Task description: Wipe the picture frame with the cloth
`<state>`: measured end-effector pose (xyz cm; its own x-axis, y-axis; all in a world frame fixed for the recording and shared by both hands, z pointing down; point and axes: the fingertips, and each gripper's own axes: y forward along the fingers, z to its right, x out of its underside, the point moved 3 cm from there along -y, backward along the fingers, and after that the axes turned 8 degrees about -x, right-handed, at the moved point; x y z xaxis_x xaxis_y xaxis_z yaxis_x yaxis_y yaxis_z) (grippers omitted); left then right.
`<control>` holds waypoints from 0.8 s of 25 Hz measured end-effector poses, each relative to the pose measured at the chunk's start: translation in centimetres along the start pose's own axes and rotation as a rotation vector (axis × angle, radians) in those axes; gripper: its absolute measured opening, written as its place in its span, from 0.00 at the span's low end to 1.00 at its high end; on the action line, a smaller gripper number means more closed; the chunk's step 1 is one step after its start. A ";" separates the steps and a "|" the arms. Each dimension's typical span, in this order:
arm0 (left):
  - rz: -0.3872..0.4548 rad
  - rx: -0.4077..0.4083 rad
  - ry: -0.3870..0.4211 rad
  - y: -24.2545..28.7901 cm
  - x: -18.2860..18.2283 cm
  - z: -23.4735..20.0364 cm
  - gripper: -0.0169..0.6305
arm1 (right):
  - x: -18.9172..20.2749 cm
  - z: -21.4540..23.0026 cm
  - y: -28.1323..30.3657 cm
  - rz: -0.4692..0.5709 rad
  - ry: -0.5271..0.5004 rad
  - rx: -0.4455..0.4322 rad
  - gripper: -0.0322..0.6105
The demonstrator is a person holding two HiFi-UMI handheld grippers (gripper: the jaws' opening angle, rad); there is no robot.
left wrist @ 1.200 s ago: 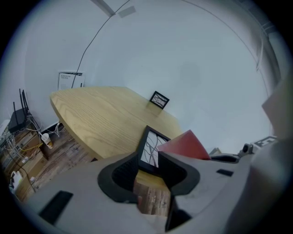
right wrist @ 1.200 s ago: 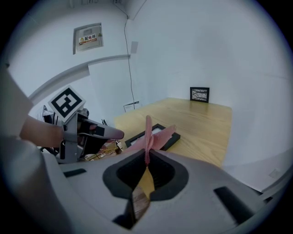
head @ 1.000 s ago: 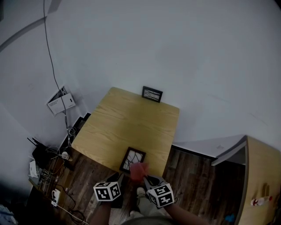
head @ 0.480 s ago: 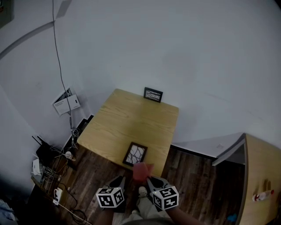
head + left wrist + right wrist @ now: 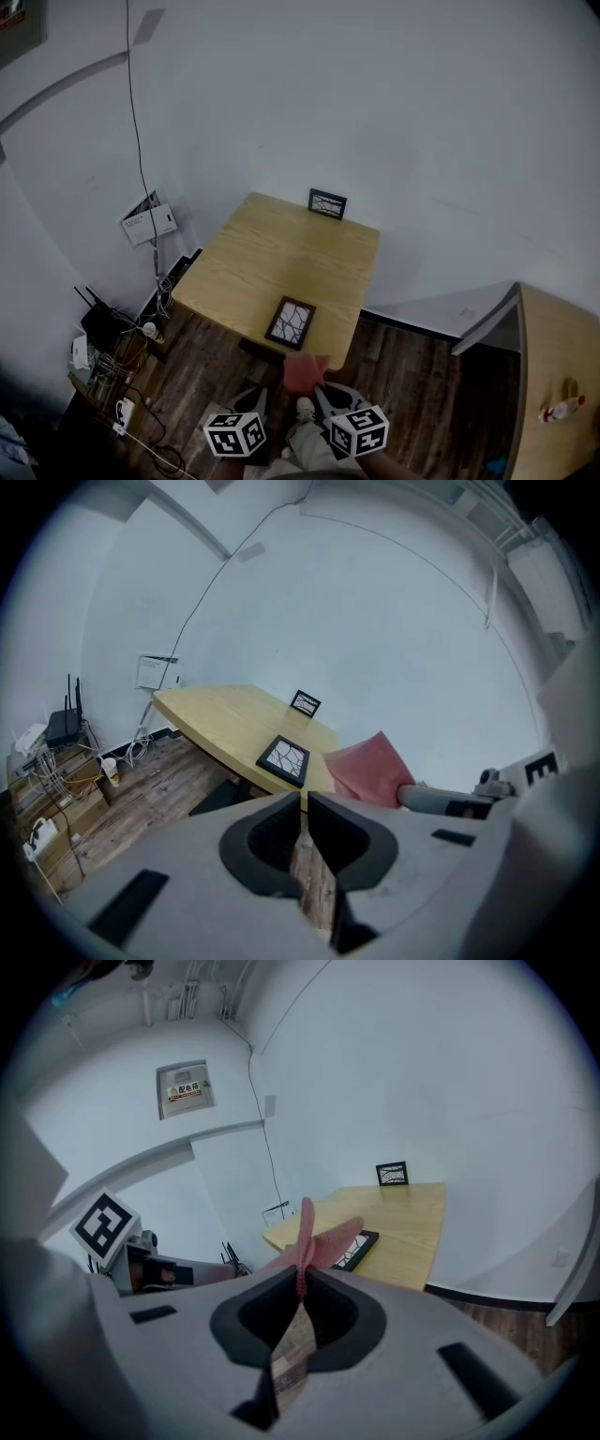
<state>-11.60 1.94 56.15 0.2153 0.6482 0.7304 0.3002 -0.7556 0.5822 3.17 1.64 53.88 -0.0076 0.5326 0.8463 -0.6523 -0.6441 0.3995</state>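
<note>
A black picture frame (image 5: 290, 322) lies flat near the front edge of the wooden table (image 5: 272, 262); it also shows in the left gripper view (image 5: 283, 759) and the right gripper view (image 5: 356, 1247). My right gripper (image 5: 317, 389) is shut on a red cloth (image 5: 302, 372), held in the air just short of the table's edge. In its own view the cloth (image 5: 314, 1241) stands up from the right gripper (image 5: 302, 1279). My left gripper (image 5: 255, 398) hangs beside it. The left gripper (image 5: 304, 801) has just been closing; its jaws are almost together with nothing between them.
A second small frame (image 5: 327, 203) stands at the table's back edge against the wall. A wooden cabinet (image 5: 553, 375) is at the right. Cables and boxes (image 5: 103, 347) crowd the floor at the left, under papers on the wall (image 5: 150, 223). A shoe (image 5: 305, 409) shows below.
Both grippers have drawn back from the table's front edge, toward the bottom of the head view. The red cloth has come away from the flat frame with the right gripper.
</note>
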 end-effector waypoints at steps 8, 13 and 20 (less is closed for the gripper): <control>0.014 0.000 -0.004 -2.8 1.3 0.1 0.05 | 0.5 -1.8 -1.7 0.017 -0.007 -0.026 0.06; 0.016 0.012 -0.014 -3.9 2.0 0.2 0.05 | 0.8 -2.3 -2.4 0.018 -0.026 -0.024 0.06; 0.022 0.014 -0.007 -4.5 2.4 0.5 0.05 | 0.9 -2.7 -3.3 0.011 -0.060 -0.029 0.06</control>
<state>-11.95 6.89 55.11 0.2284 0.6319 0.7406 0.3085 -0.7685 0.5606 3.27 5.75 52.36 0.0301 0.4907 0.8708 -0.6742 -0.6332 0.3801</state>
